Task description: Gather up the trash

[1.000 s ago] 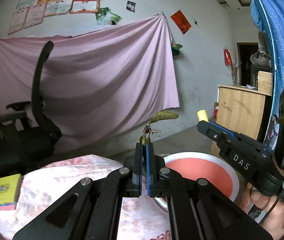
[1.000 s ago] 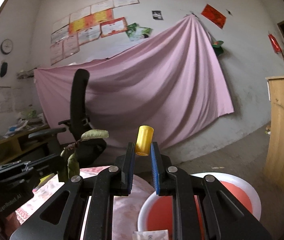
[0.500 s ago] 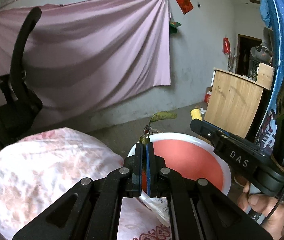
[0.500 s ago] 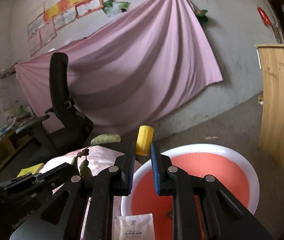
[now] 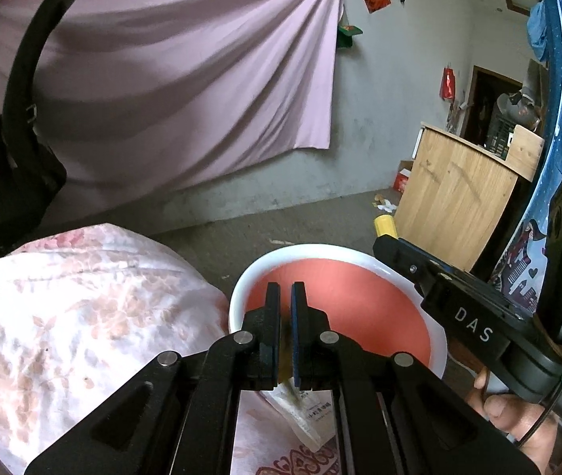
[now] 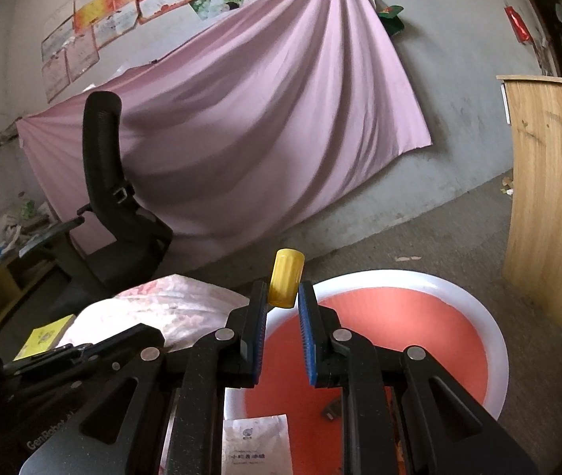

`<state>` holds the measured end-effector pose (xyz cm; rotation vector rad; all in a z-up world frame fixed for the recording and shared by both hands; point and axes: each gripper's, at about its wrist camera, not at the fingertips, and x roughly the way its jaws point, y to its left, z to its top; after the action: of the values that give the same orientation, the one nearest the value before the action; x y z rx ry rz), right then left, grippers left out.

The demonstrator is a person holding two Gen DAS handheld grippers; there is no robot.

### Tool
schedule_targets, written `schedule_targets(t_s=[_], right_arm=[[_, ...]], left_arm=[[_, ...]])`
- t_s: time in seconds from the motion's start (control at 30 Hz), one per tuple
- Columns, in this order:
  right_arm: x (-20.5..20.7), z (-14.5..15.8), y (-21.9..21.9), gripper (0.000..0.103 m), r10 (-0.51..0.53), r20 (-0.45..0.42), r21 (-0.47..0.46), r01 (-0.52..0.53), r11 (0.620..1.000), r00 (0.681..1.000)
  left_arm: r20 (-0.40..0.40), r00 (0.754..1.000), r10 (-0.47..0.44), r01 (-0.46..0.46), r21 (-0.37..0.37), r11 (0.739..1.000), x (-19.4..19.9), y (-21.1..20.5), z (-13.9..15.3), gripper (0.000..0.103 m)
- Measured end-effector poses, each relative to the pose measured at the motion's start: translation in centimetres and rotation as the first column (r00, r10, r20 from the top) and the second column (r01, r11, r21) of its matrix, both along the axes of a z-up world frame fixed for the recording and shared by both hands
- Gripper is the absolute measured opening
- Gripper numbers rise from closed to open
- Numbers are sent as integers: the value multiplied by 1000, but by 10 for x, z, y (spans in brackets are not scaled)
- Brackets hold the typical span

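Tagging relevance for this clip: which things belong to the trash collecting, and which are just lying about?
Job: yellow cap in right gripper, red basin, paper sachet.
Lying about: office chair, yellow booklet, wooden cabinet, pink sheet.

Your left gripper (image 5: 285,297) is matte black with silver pivot screws and blue-edged pads. At right of frame, your right gripper (image 6: 284,297) reads "DAS" in white, a pale charm dangling.
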<state>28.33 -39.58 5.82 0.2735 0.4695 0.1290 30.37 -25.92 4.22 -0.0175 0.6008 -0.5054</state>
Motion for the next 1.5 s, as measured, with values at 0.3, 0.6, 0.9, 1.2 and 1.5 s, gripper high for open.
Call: schedule_targets(t_s=[0.3, 0.6, 0.9, 1.2, 1.5], right_arm=[[1, 0, -3, 15, -2, -10, -3, 2, 1000, 1000], [0, 0, -3, 15, -7, 10, -10, 7, 1000, 1000], [-7, 5, 4, 30, -14, 54, -30, 15, 999, 998], [-19, 16, 29, 48, 14, 106, -64, -7, 998, 994], [-44, 28, 60, 84, 15, 198, -61, -3, 998, 980]], left_arm=[[-3, 1000, 25, -25, -13, 1000, -1, 9, 4, 3], [29, 996, 84, -83, -45, 996, -8, 29, 10, 15], [76, 982, 173, -168, -70, 983, -17, 53, 19, 34], [105, 948, 302, -294, -81, 952, -42, 100, 27, 54], [140, 916, 377, -361, -126, 924, -88, 153, 37, 88]])
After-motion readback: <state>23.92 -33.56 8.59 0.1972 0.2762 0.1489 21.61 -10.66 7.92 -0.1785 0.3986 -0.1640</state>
